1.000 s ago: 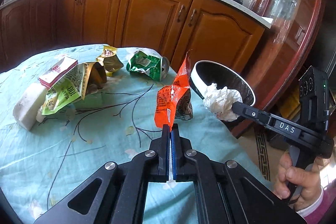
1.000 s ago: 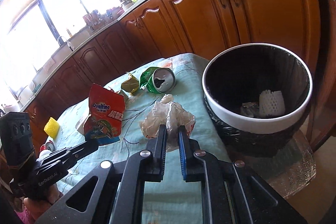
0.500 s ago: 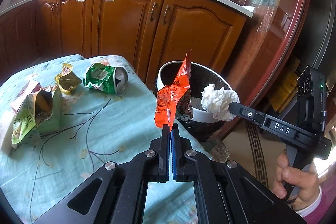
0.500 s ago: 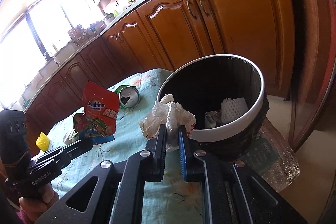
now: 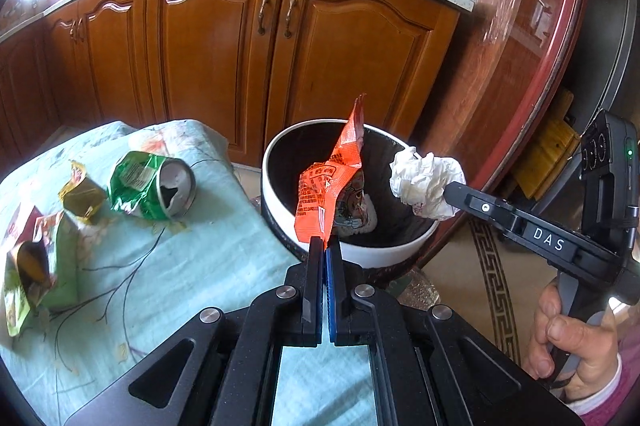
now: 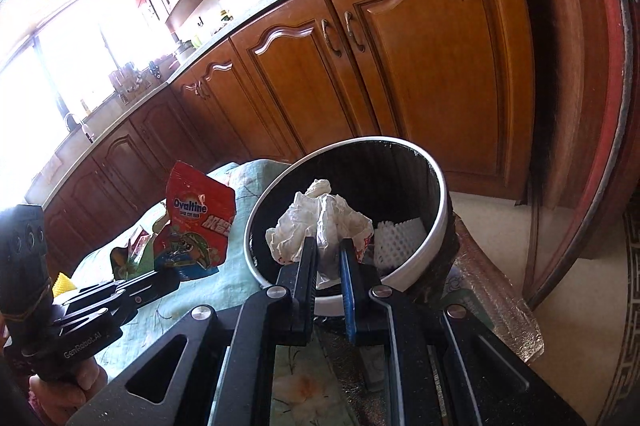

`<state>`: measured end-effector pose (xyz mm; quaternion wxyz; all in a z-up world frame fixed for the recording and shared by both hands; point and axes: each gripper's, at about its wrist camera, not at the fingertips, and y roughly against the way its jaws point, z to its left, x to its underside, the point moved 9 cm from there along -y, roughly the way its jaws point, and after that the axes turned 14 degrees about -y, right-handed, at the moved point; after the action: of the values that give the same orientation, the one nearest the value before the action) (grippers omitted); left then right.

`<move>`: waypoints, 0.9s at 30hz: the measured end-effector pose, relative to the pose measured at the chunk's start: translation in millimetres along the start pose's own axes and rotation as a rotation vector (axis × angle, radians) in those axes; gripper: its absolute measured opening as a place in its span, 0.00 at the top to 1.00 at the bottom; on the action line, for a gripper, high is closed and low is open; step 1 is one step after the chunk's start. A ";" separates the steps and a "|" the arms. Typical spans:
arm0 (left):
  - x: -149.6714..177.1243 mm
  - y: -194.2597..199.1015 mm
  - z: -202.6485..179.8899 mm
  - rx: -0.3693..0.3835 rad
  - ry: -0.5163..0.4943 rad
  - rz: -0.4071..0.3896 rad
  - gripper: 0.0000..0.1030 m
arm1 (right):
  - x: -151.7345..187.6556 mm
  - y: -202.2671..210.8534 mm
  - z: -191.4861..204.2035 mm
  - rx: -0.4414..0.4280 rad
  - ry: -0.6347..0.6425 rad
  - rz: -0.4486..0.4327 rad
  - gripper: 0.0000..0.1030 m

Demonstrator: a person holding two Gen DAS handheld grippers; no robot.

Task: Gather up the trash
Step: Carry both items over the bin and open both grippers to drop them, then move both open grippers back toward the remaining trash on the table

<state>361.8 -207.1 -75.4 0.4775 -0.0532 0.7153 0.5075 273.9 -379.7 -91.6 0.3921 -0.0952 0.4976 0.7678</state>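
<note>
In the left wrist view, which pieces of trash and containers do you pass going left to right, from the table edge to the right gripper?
Torn green packet → gold wrapper → crushed green can → orange wrapper, pinched in the left gripper, in front of the bin → crumpled white paper → right gripper.

Red-orange Ovaltine pouch [image 5: 332, 182], crumpled, upright, pinched at its bottom edge, crumpled white paper wad [image 6: 320, 226], clamped, over round white-rimmed black bin [image 5: 384, 252], crushed green can [image 5: 152, 186] on tablecloth at bin's 9 o'clock
</note>
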 end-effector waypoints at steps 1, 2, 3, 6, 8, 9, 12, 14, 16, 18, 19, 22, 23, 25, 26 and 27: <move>-3.1 -4.0 -1.1 -0.001 -0.004 0.004 1.00 | -1.6 -1.1 -1.0 0.004 0.001 0.000 0.89; -5.7 -8.2 -1.6 -0.001 -0.008 0.010 1.00 | -4.0 -3.3 -1.9 0.009 0.002 0.002 0.89; -8.1 -12.6 -2.4 -0.001 -0.012 0.017 1.00 | -5.4 -5.1 -2.8 0.013 0.003 0.003 0.89; -17.3 -25.4 -2.8 -0.001 -0.017 0.036 1.00 | -10.3 -9.5 -4.3 0.026 0.010 0.007 0.89; -22.7 -32.3 -1.6 -0.002 -0.019 0.047 1.00 | -13.5 -13.0 -5.3 0.035 0.015 0.009 0.89; -25.2 -36.0 -1.4 -0.002 -0.019 0.051 1.00 | -15.9 -15.7 -7.2 0.040 0.018 0.010 0.89; -31.1 -46.8 -2.2 -0.004 -0.024 0.065 1.00 | -20.7 -23.6 -11.6 0.056 0.021 0.017 0.89; -33.7 -52.3 -3.5 -0.003 -0.027 0.073 1.00 | -22.4 -27.1 -15.0 0.066 0.021 0.021 0.89; -34.4 -56.9 -4.1 -0.003 -0.029 0.082 1.00 | -24.2 -31.5 -18.6 0.071 0.017 0.029 0.89; -35.2 -61.2 -4.6 0.000 -0.022 0.093 1.00 | -27.1 -35.6 -22.0 0.074 0.011 0.036 0.85; -35.2 -63.4 -4.3 0.000 -0.020 0.101 0.98 | -27.9 -37.3 -23.5 0.075 0.007 0.040 0.84; -35.3 -66.3 -3.5 -0.003 -0.004 0.116 0.79 | -29.0 -40.5 -26.8 0.066 -0.012 0.053 0.72; -36.5 -64.6 -2.2 -0.010 0.002 0.108 0.68 | -29.6 -40.0 -27.5 0.064 -0.016 0.050 0.68; -38.2 -59.7 -2.1 -0.006 0.011 0.083 0.65 | -29.5 -37.2 -27.2 0.057 -0.023 0.044 0.66; -37.5 -56.9 -1.9 -0.005 0.017 0.075 0.64 | -29.5 -35.1 -26.5 0.049 -0.026 0.038 0.61; -35.0 -54.0 -0.1 -0.006 0.023 0.068 0.61 | -29.3 -32.4 -25.8 0.043 -0.028 0.030 0.58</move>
<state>410.8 -247.3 -86.0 0.4513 -0.0362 0.7206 0.5252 310.0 -409.8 -110.8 0.3892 -0.0686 0.5099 0.7641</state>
